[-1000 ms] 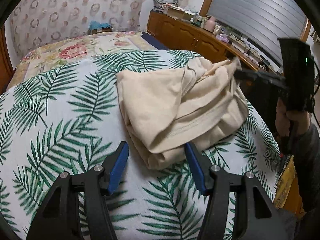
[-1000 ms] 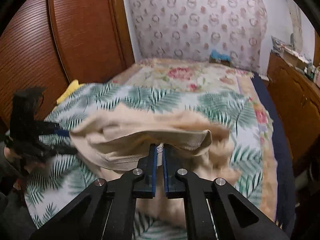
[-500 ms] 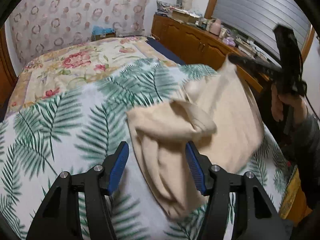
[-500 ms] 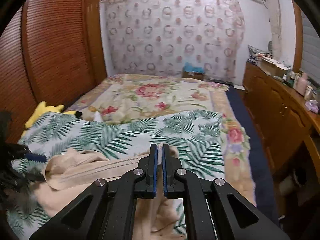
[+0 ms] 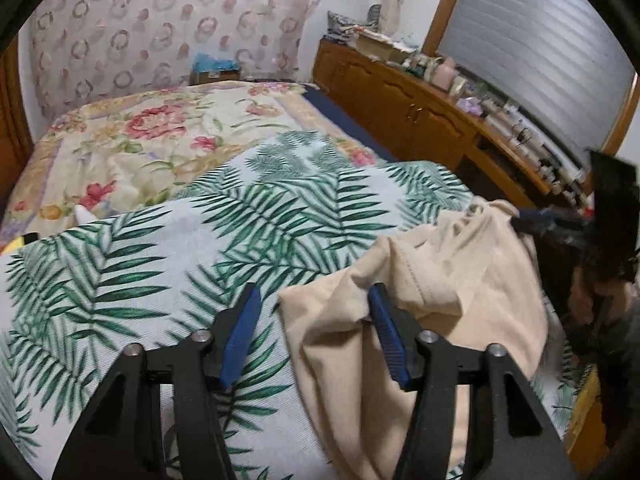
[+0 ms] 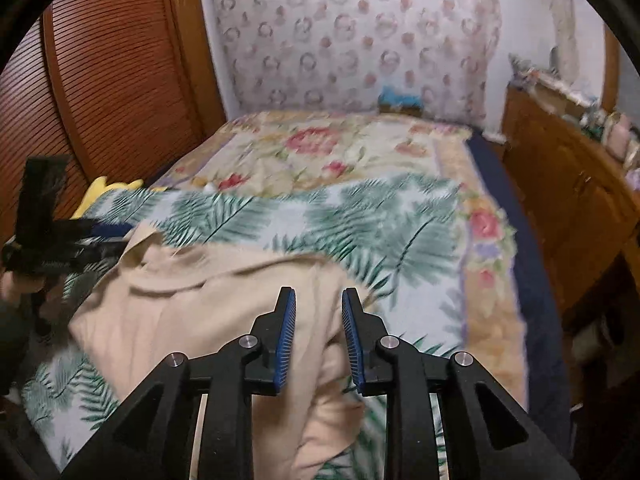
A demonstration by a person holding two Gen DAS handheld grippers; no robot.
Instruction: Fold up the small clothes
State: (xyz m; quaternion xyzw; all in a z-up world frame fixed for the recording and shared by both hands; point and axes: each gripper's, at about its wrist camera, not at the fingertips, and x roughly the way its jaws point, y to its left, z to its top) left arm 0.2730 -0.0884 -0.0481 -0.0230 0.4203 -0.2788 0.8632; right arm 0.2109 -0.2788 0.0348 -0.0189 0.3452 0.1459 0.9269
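Lying crumpled on the palm-leaf sheet (image 5: 168, 248), the beige garment (image 5: 452, 280) sits toward the near right part of the bed in the left wrist view, bunched into loose folds with a seam running across its raised middle. The left gripper (image 5: 314, 332) has its blue-padded fingers (image 5: 240, 336) spread wide apart, the right-hand pad touching a fold of the cloth while the other hangs over bare sheet; nothing is clamped between them. In the right wrist view the right gripper (image 6: 318, 332) hovers just above the garment with its jaws parted and cloth visible through the gap, not pinched. Beyond the palm-leaf sheet lies a floral bedspread (image 6: 340, 148), with a wooden cabinet (image 5: 400, 104) along one side of the room and a slatted wooden wardrobe (image 6: 100, 80) on the other, a yellow soft toy (image 6: 104, 190) tucked near it
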